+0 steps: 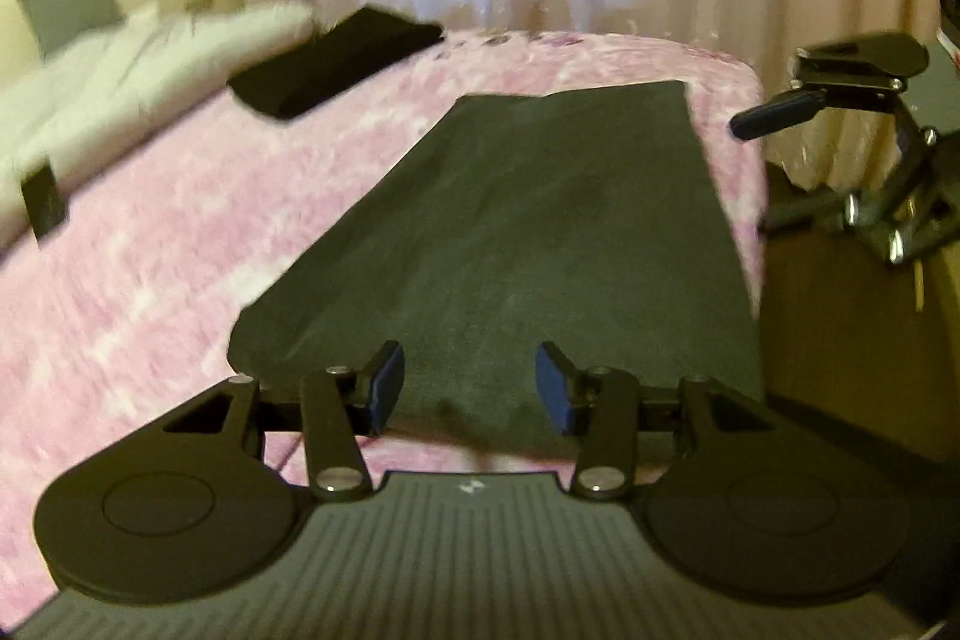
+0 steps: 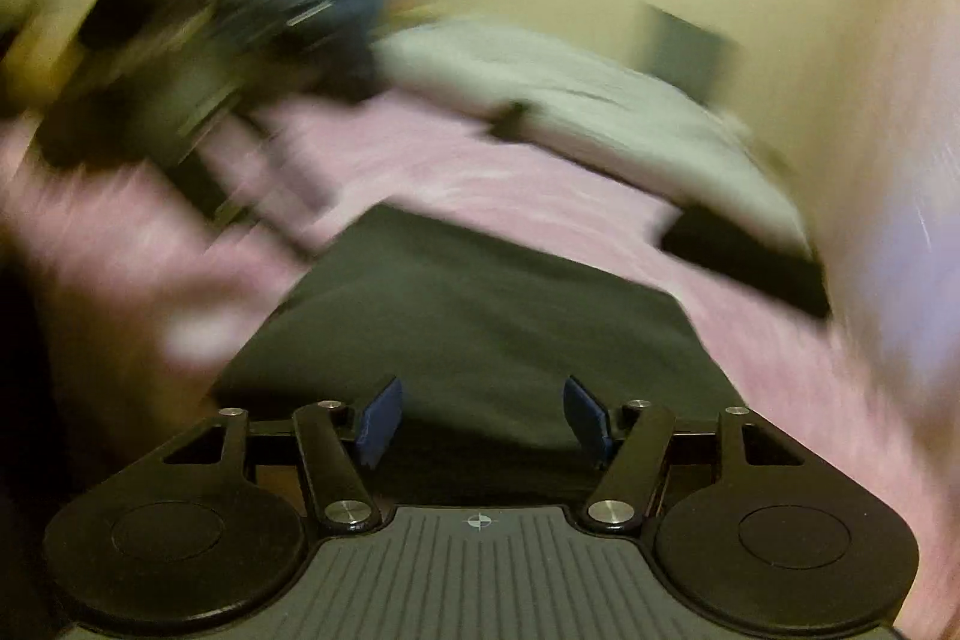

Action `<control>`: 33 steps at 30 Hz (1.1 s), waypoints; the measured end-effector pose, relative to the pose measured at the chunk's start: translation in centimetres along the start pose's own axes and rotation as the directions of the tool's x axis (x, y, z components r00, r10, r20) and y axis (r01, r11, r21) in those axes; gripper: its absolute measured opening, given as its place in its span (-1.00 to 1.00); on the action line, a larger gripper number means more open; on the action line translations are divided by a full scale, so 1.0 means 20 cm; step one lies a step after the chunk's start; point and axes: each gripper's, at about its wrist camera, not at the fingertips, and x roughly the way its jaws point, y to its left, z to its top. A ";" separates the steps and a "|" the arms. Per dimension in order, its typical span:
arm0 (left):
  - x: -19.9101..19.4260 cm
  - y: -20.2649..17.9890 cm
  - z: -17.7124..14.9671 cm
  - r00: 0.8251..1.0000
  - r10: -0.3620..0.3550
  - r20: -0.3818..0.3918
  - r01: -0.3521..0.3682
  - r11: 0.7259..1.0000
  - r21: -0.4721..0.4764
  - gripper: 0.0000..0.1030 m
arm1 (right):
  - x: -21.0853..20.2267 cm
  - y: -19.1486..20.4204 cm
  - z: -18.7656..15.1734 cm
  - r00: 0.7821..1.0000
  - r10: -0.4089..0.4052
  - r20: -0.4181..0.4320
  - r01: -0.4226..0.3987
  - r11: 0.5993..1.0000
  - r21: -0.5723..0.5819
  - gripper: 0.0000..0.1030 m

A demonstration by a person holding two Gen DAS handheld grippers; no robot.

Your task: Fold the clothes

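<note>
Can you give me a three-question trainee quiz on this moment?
1. True or false: the left gripper is open and holds nothing.
2. The dark cloth lies on: A) a pink blanket B) a wooden table C) a tiled floor.
3. What lies near the white pillow at the far side of the bed?

Key: 1 true. 2 A. 3 a folded black garment.

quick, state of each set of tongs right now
left tongs: open, holding nothing, over the dark garment
right tongs: open, holding nothing
</note>
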 end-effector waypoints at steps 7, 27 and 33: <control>-0.08 -0.26 -0.10 1.000 0.004 0.013 -0.007 0.981 0.196 0.25 | 0.21 0.36 -0.10 0.994 -0.039 -0.103 -0.021 0.854 -0.520 0.24; -0.13 -0.44 -0.12 0.967 0.184 0.178 -0.247 0.853 0.461 0.68 | 0.46 0.27 0.29 0.999 -0.045 0.004 0.044 0.946 -0.322 -0.50; 0.05 -0.49 -0.20 0.962 0.244 0.124 -0.268 0.748 0.607 0.43 | 0.50 0.33 0.27 1.000 -0.003 -0.002 0.002 0.935 -0.354 -0.49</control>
